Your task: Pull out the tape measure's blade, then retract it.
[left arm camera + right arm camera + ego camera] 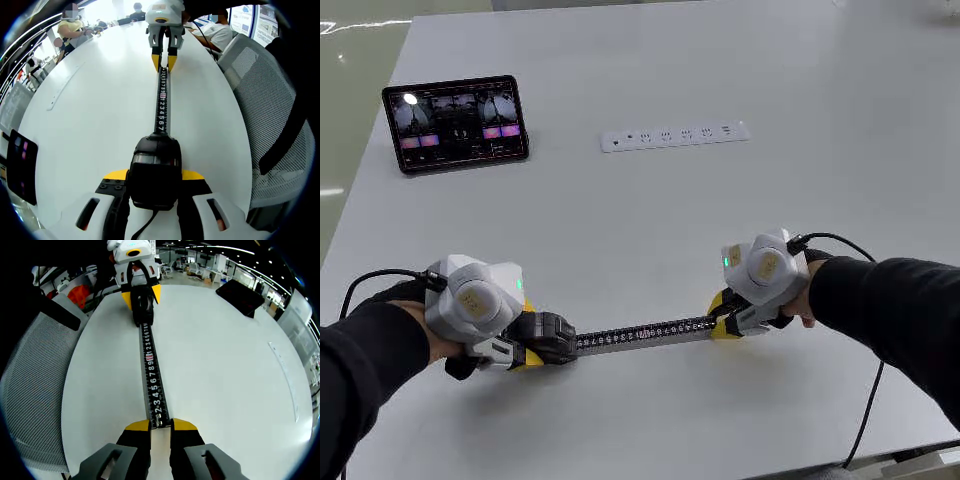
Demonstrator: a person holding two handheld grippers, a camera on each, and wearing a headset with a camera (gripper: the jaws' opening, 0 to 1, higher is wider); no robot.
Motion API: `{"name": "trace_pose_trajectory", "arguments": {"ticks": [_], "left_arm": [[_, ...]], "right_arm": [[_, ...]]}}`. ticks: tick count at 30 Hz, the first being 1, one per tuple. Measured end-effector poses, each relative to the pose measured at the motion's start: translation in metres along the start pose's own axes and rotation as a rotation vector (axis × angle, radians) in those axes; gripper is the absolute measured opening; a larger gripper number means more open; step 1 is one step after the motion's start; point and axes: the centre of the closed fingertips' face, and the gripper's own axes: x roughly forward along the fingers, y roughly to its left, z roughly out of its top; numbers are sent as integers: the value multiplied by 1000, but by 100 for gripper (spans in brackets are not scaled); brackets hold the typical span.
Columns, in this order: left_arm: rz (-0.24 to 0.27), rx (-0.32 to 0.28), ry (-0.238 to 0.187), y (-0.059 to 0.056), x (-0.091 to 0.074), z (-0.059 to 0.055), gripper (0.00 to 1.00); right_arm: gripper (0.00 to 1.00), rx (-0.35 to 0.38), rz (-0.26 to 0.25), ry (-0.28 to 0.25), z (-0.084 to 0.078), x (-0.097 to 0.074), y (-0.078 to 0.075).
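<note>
The tape measure (548,337) is a black case at the near edge of the table (650,220), on the person's left side. Its blade (640,333) is drawn out part way and runs in a straight line to the person's right. The blade is dark with pale numerals, legible in the right gripper view (152,385). It lies low over the tabletop. Whether it touches the surface cannot be told.

The left gripper (535,335) is clamped on the case, one yellow-tipped jaw against each side of it. In the left gripper view the case (155,167) sits squarely between the jaws, the blade leaving its front straight ahead. The right gripper (720,318) is closed on the free end of the blade. In the right gripper view (160,426) the two yellow tips pinch the blade's end between them. The two grippers face one another along the blade, well apart. A hand in a dark sleeve holds each gripper, and a black cable (865,400) trails from the right one over the table edge.

Further back on the table, left of centre, a tablet (455,123) stands propped with its screen lit. A white power strip (675,135) lies flat near the middle, well apart from the tablet and from the tape measure. A grey mesh chair (265,125) stands beside the table on the person's side.
</note>
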Motion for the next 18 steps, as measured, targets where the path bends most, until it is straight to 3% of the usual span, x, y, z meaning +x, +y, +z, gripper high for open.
{"name": "trace_pose_trajectory", "arguments": {"ticks": [18], "left_arm": [[1,0,2,0,0,1,31]], "right_arm": [[10,3,-2,7,-9,-4,-1]]}}
